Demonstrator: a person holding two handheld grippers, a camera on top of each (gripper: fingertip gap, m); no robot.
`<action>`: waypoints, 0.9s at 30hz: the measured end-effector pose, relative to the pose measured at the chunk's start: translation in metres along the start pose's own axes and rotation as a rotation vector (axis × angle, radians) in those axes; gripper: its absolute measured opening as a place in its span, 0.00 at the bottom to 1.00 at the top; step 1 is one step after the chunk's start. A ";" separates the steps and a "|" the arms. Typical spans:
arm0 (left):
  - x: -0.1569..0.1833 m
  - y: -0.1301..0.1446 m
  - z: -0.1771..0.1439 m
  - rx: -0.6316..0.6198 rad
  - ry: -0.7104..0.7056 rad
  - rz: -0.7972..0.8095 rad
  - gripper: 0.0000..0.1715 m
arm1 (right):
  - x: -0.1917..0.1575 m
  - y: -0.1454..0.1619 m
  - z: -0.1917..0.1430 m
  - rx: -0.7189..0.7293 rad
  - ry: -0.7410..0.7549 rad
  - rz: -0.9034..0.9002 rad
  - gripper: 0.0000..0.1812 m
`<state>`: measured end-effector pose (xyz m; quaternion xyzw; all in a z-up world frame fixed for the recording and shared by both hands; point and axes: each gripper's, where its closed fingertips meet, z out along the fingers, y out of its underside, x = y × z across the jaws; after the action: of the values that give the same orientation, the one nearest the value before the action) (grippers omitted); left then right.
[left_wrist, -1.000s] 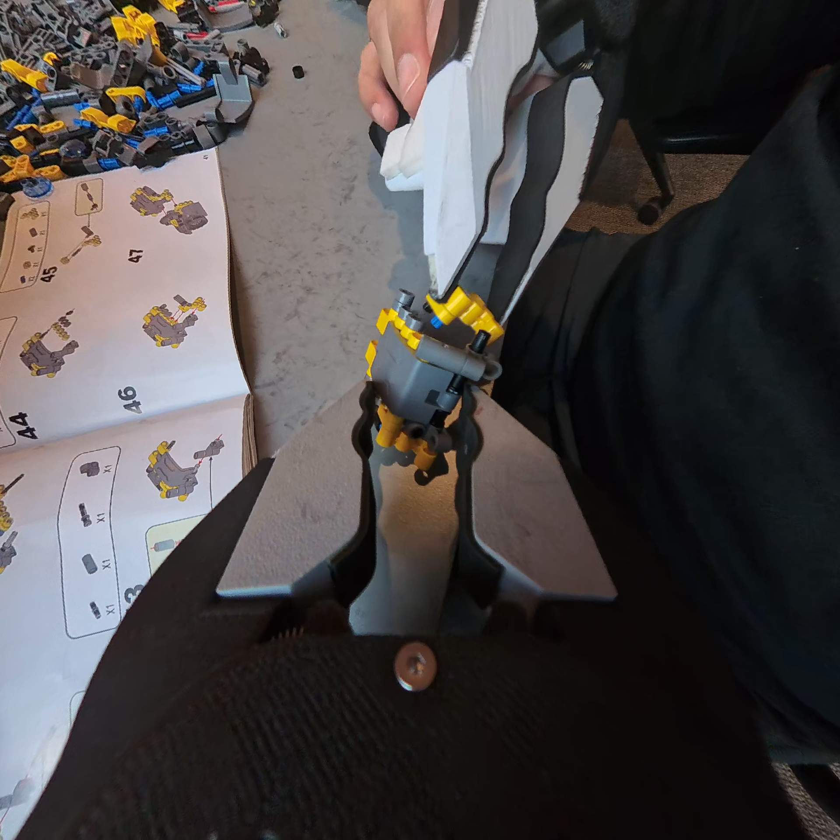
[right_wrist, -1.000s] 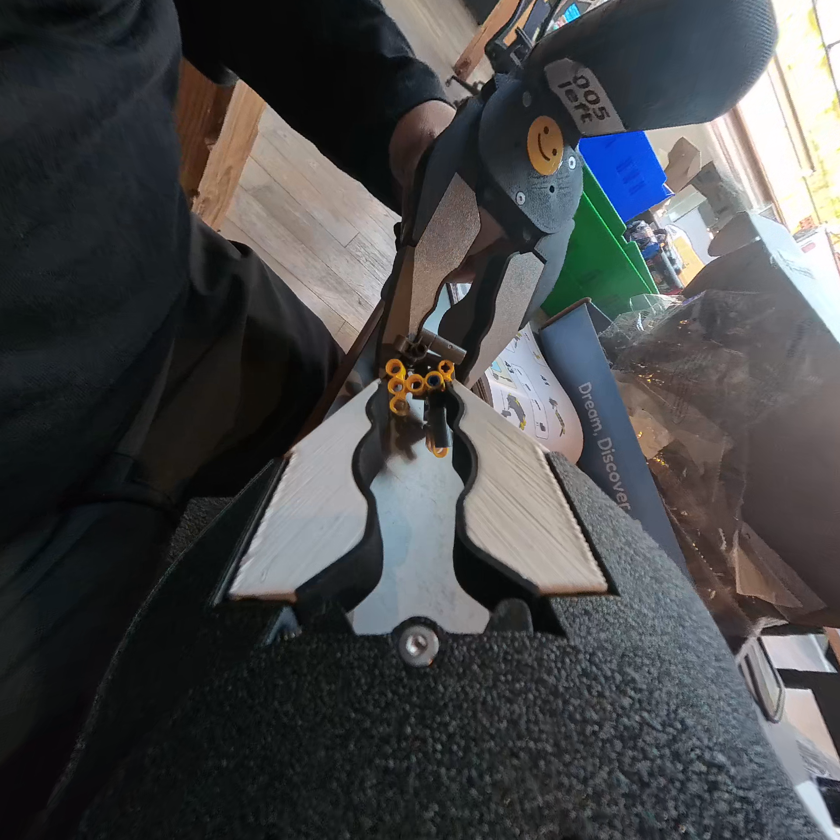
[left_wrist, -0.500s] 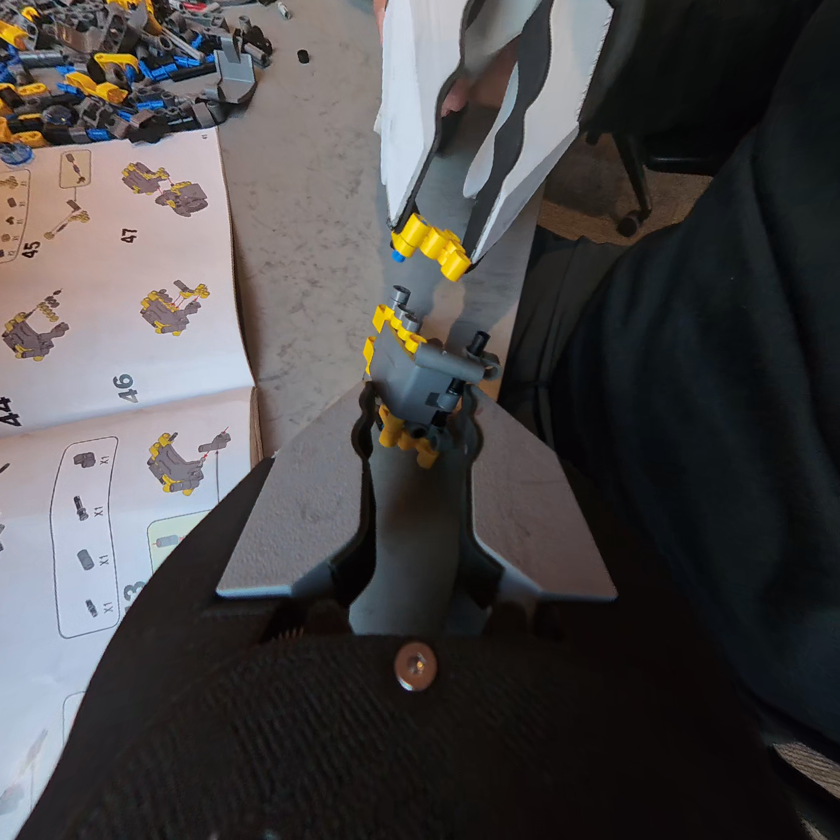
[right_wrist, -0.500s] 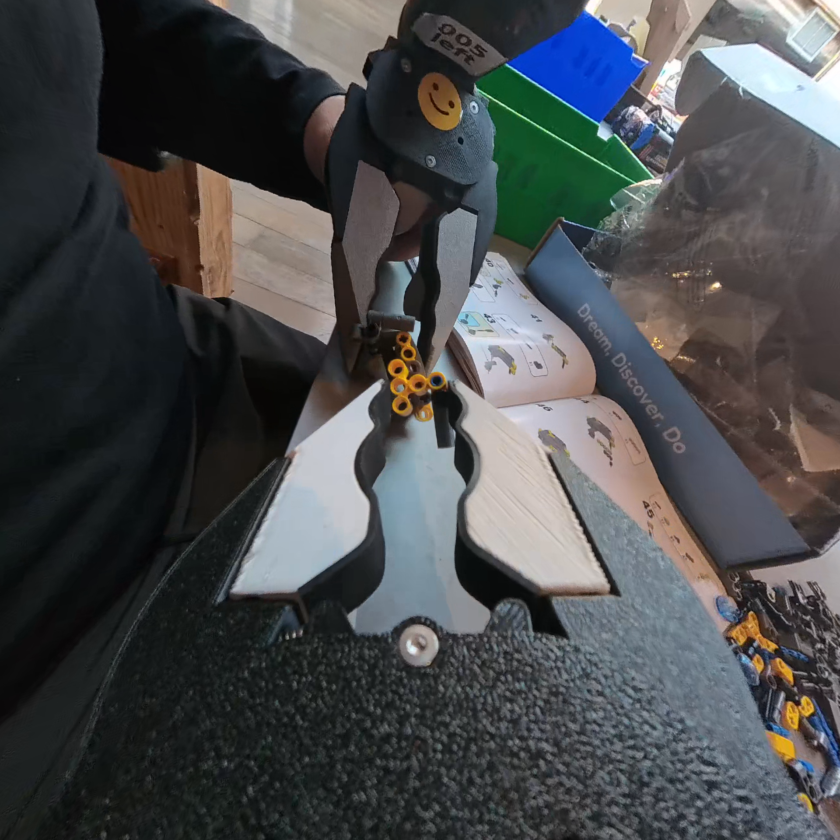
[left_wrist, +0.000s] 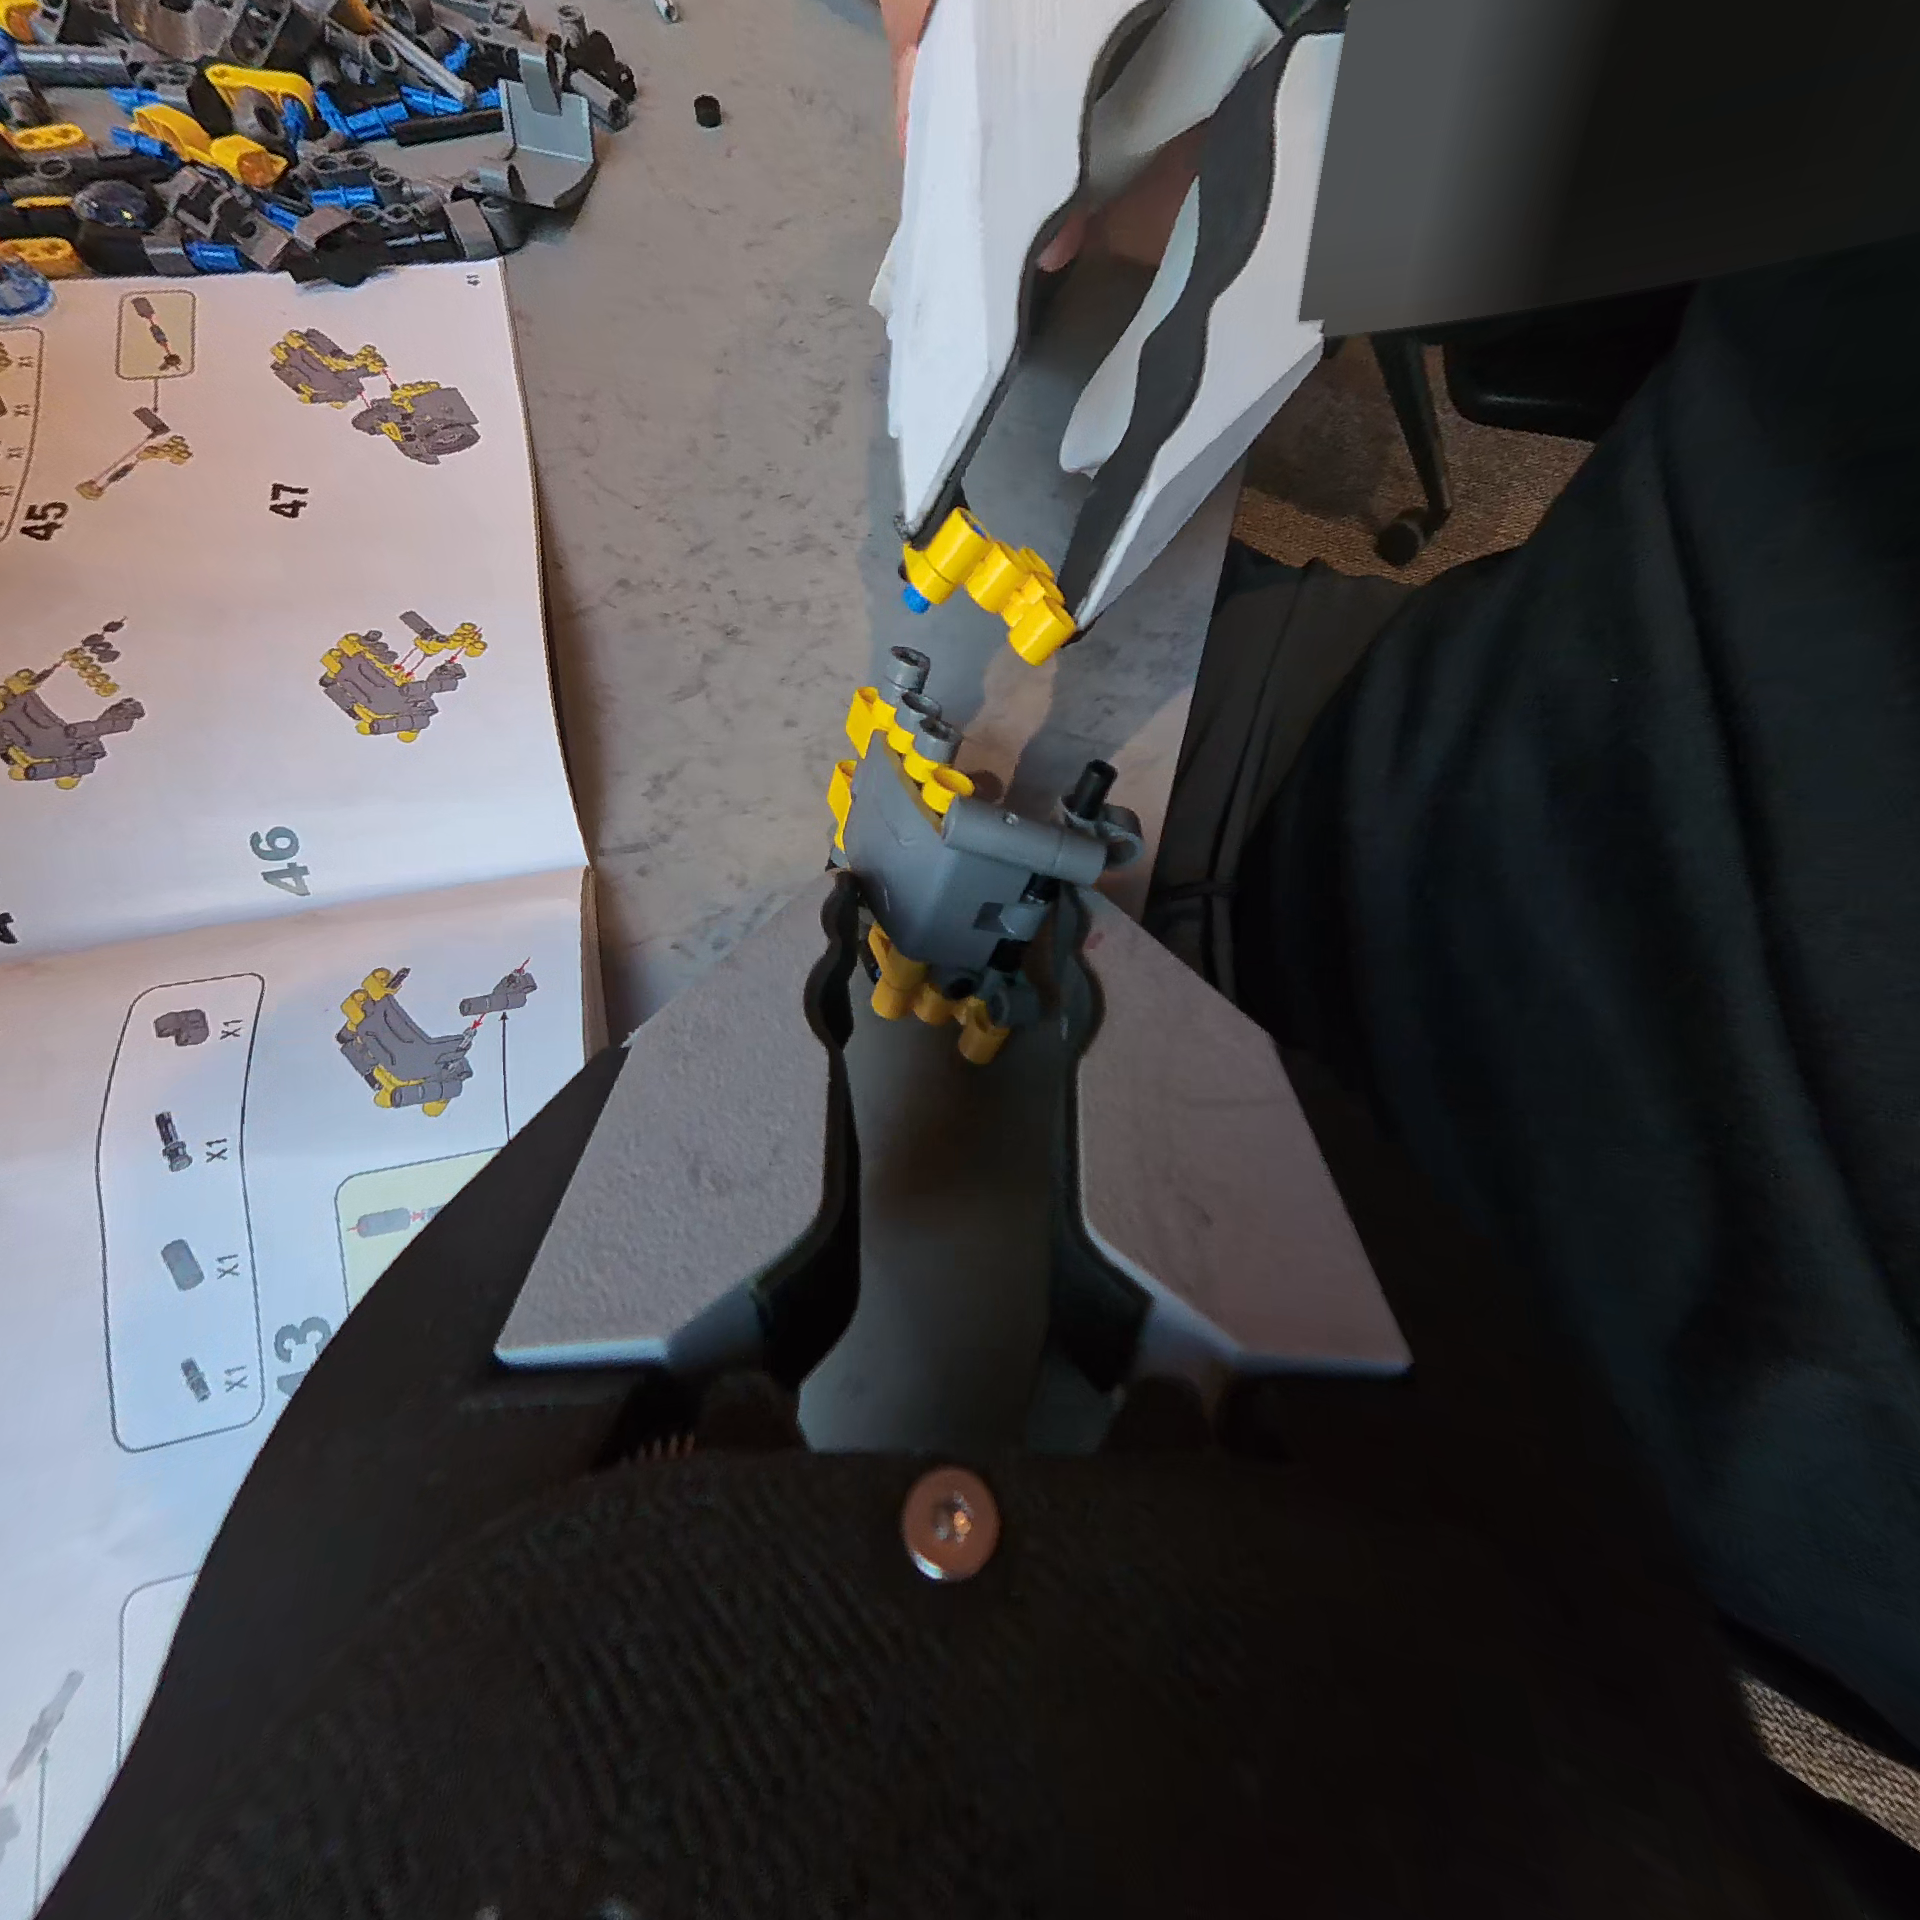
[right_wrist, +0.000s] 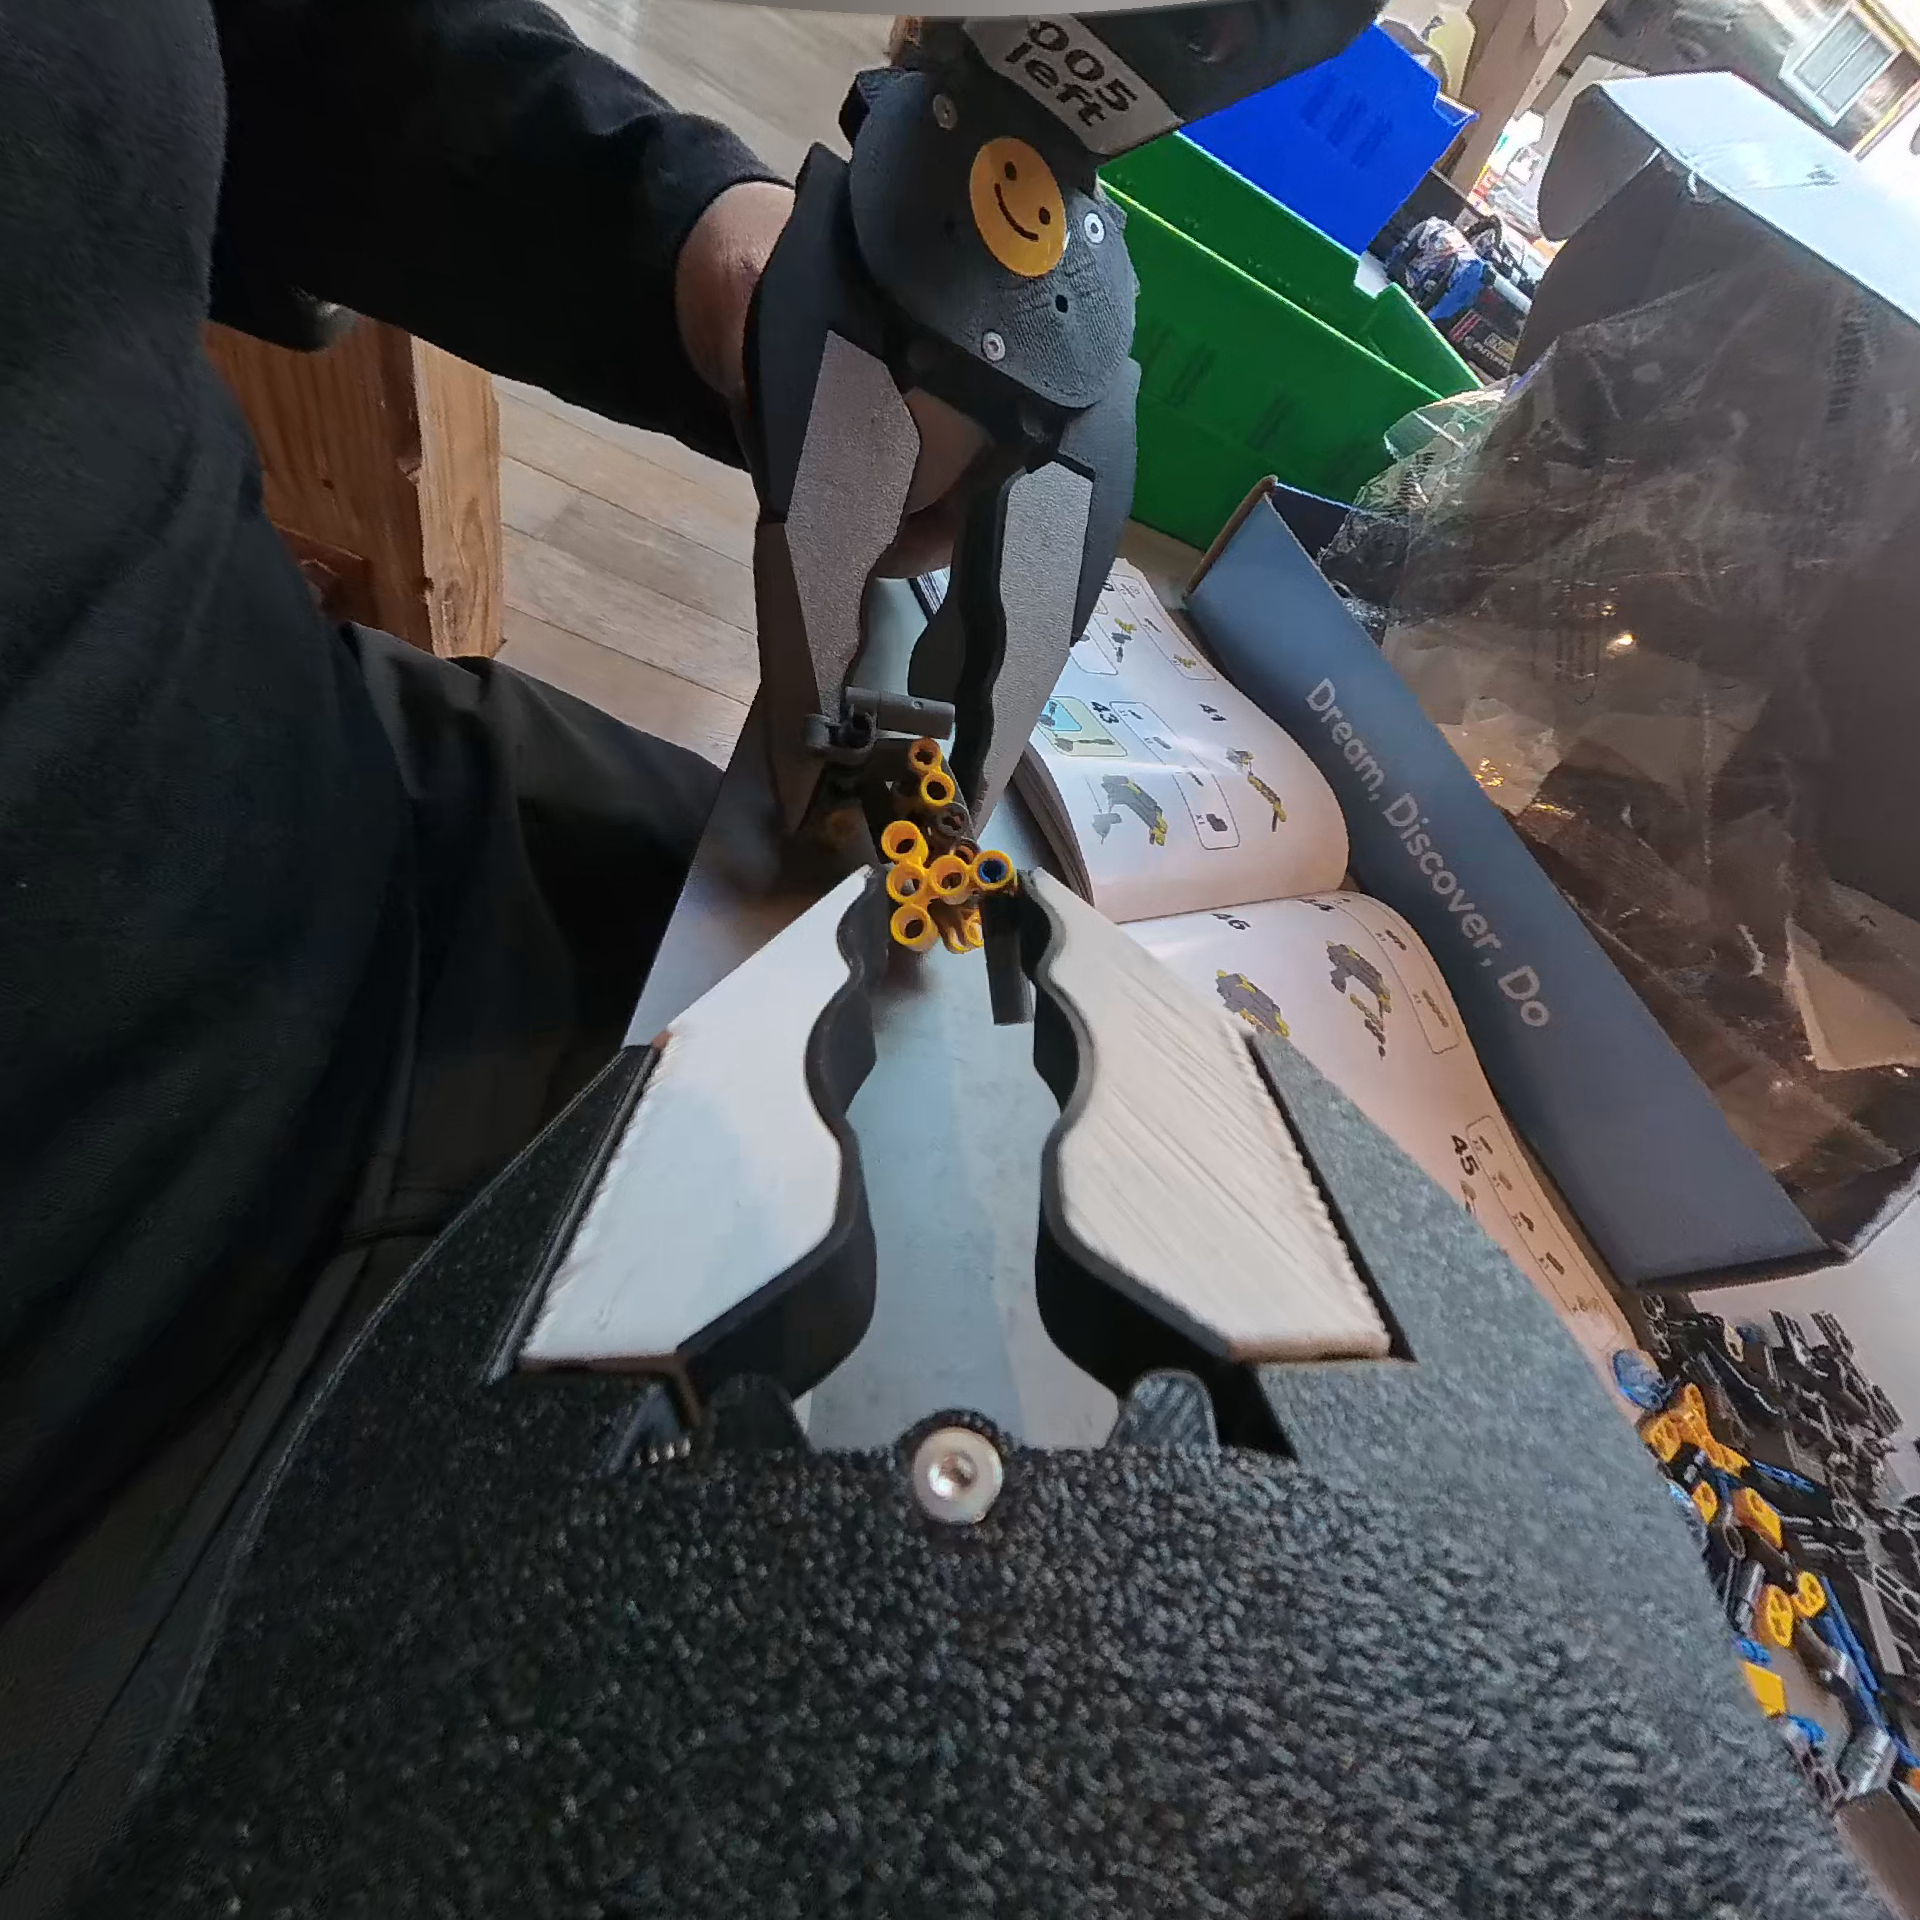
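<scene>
My left gripper (left_wrist: 951, 935) is shut on a grey and yellow brick assembly (left_wrist: 940, 852) with grey pins on top and a black pin at its right. My right gripper (left_wrist: 992, 597) comes in from above, shut on a small yellow beam piece (left_wrist: 987, 587) with a blue pin, held just above the assembly with a small gap. In the right wrist view my right gripper (right_wrist: 951, 904) holds the yellow piece (right_wrist: 935, 894) at its tips. The left gripper (right_wrist: 883, 790) with the assembly (right_wrist: 894, 769) stands right behind it.
An open instruction booklet (left_wrist: 270, 727) lies on the grey table (left_wrist: 717, 416) at left. A pile of loose bricks (left_wrist: 260, 135) sits beyond it. A blue box (right_wrist: 1507, 935), plastic bags (right_wrist: 1662, 675) and green and blue bins (right_wrist: 1268, 343) stand farther off. A person's dark clothing (left_wrist: 1558, 935) fills the right. The left gripper's tips are roughly 5 centimeters from the right gripper's.
The right gripper pulled its yellow piece up off the assembly a second ago. It now holds it slightly lower and nearer than half a second ago. The left gripper has stayed put.
</scene>
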<state>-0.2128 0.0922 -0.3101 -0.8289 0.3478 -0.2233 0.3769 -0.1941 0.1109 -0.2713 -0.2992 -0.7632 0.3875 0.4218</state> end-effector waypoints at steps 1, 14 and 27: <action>0.000 0.000 0.000 0.000 0.000 -0.001 0.20 | 0.000 0.000 0.000 -0.002 0.000 -0.005 0.13; -0.001 -0.001 0.001 0.001 -0.012 0.002 0.20 | -0.004 0.000 0.004 -0.003 0.013 -0.076 0.13; -0.002 -0.002 0.002 0.002 -0.018 0.000 0.20 | -0.006 -0.001 0.006 0.002 0.034 -0.143 0.13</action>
<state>-0.2120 0.0956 -0.3104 -0.8306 0.3441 -0.2161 0.3808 -0.1965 0.1044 -0.2750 -0.2503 -0.7749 0.3518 0.4616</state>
